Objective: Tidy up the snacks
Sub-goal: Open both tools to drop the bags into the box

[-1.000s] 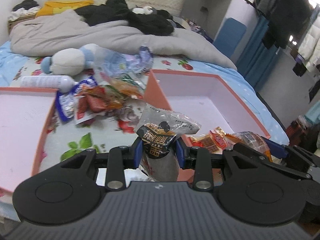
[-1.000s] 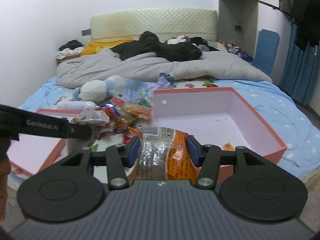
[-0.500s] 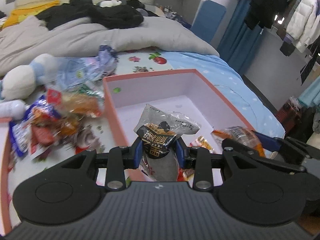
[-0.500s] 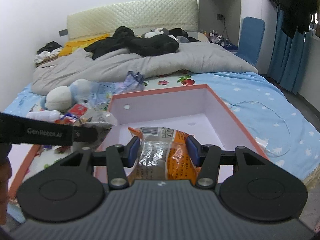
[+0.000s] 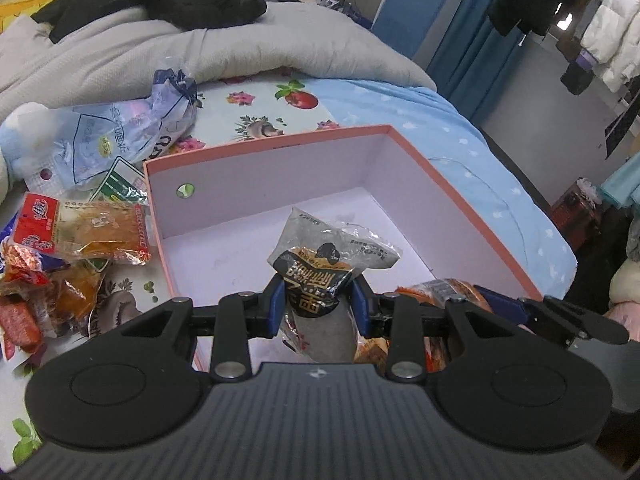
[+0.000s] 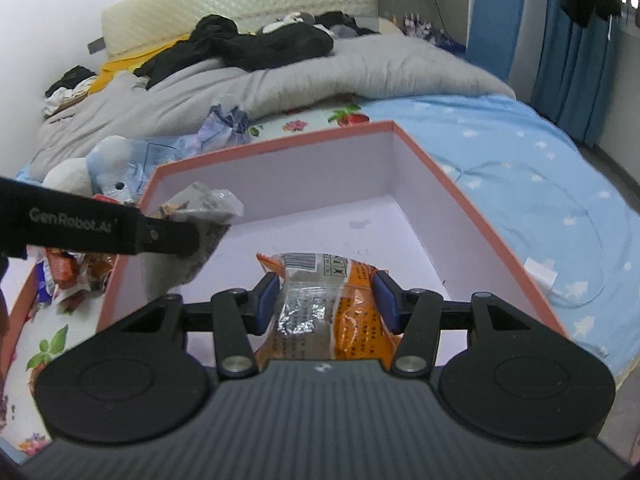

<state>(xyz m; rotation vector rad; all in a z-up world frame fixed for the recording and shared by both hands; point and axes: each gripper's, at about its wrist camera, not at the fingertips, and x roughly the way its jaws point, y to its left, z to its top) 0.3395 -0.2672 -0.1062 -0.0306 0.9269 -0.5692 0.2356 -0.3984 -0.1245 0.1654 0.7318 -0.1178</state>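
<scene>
Two packets held above the box (image 5: 472, 216).
Left gripper (image 5: 318, 306) clamps a black packet (image 5: 320, 272), right gripper (image 6: 327, 300) an orange packet (image 6: 320, 304); released near the rim, either could spill onto the bed (image 6: 520, 168).

Right hand-held gripper (image 6: 326, 296) clamps an orange snack packet (image 6: 320, 300) above the pink box (image 6: 460, 196) — left hand-held gripper (image 6: 176, 236) alongside.

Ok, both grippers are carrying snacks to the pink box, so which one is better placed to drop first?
Probably right. The right gripper holds its orange packet over the pink box's floor; the left gripper's dark packet hangs nearer the left wall.
</scene>
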